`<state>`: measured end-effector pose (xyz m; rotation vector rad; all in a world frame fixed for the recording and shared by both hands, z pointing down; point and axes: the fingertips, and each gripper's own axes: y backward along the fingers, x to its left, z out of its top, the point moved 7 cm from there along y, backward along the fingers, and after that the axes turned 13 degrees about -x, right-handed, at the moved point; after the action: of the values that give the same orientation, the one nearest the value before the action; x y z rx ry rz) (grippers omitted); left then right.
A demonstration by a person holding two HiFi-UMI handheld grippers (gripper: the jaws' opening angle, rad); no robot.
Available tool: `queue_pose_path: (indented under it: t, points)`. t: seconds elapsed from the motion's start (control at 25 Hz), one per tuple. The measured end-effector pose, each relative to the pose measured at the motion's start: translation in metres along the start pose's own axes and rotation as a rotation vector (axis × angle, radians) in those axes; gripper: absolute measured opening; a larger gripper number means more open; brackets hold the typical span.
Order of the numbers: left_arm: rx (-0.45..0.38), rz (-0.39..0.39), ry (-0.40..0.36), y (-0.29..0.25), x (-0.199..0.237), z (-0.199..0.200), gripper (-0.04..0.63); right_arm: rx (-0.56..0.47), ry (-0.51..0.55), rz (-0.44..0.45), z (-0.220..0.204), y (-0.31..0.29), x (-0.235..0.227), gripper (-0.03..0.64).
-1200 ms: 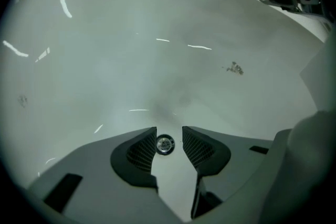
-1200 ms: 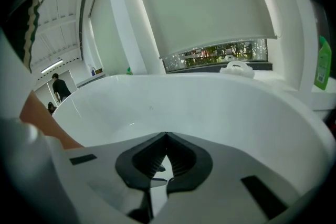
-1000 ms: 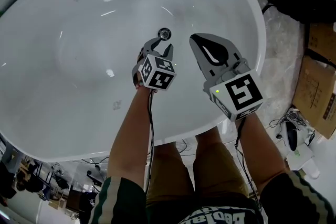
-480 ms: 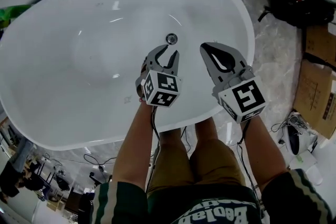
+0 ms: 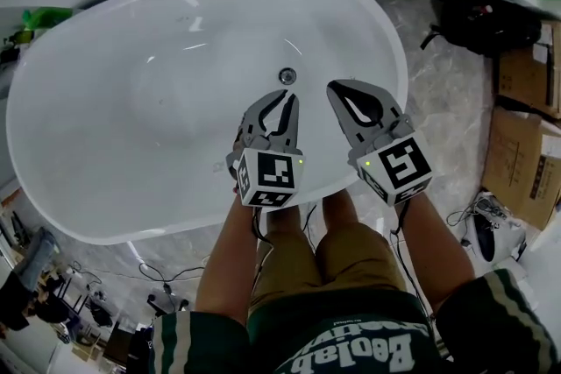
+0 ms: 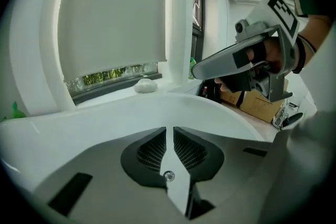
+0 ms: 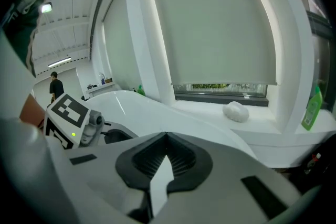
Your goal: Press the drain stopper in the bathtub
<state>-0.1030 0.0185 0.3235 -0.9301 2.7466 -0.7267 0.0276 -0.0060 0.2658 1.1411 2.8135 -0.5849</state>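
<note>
Head view: jaws of the L gripper (image 5: 287, 98) are closing, down to a narrow gap w/ nothing between them. Jaws of the R gripper (image 5: 337, 88) are together and empty. Both sit centre frame over the near side of the bathtub (image 5: 131, 101), tips pointing to the upper part of the frame. The drain stopper (image 5: 287, 76) is a small round metal disc on the tub floor, just above the L tips in frame and near them, but no contact shows. R tips are to its right, a bit further off.

L gripper view: thin slit btwn the tips, widening lower down. A small round metal spot (image 6: 168, 176) shows through the gap at bottom centre, prob. the stopper on the tub floor beyond, not gripped. The R gripper is at upper right of the frame.

R gripper view: tips meet at centre frame, nothing pinched. The stopper isn't visible here; the tub rim curves behind, and the L gripper is at lower left.

Progress, as a judgement: approach is about lined up and the L jaws are narrowing to make a pressing tip. The press itself isn't done yet. Can't tell if the stopper sits up or down.
</note>
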Motion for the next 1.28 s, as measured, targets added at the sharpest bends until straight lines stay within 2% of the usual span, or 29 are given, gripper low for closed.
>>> queue_pose_path:
  t: [0.16,0.4,0.56,0.68,0.84,1.04,1.28]
  points:
    - [-0.050,0.019,-0.009,0.023,-0.001,0.033,0.037,-0.010,0.016,0.000,0.023,0.008,0.003,0.015]
    - [-0.127,0.045,-0.061,0.052,0.004,0.084,0.011,-0.036,0.027,-0.007,0.055,0.018,0.011,0.015]
    - [-0.160,0.055,-0.051,0.074,0.007,0.112,0.011,-0.059,0.028,-0.016,0.079,0.028,0.021,0.015]
    - [-0.173,0.043,-0.044,0.087,0.001,0.132,0.011,-0.076,0.043,-0.017,0.097,0.040,0.028,0.015]
    - [-0.200,0.014,-0.077,0.109,-0.004,0.165,0.009,-0.121,0.019,-0.028,0.123,0.057,0.039,0.015]
    - [-0.275,0.009,-0.078,0.142,-0.007,0.203,0.009,-0.195,0.004,-0.026,0.163,0.075,0.054,0.015]
    - [-0.330,-0.011,-0.058,0.180,-0.011,0.236,0.009,-0.256,0.057,0.001,0.210,0.098,0.074,0.015]
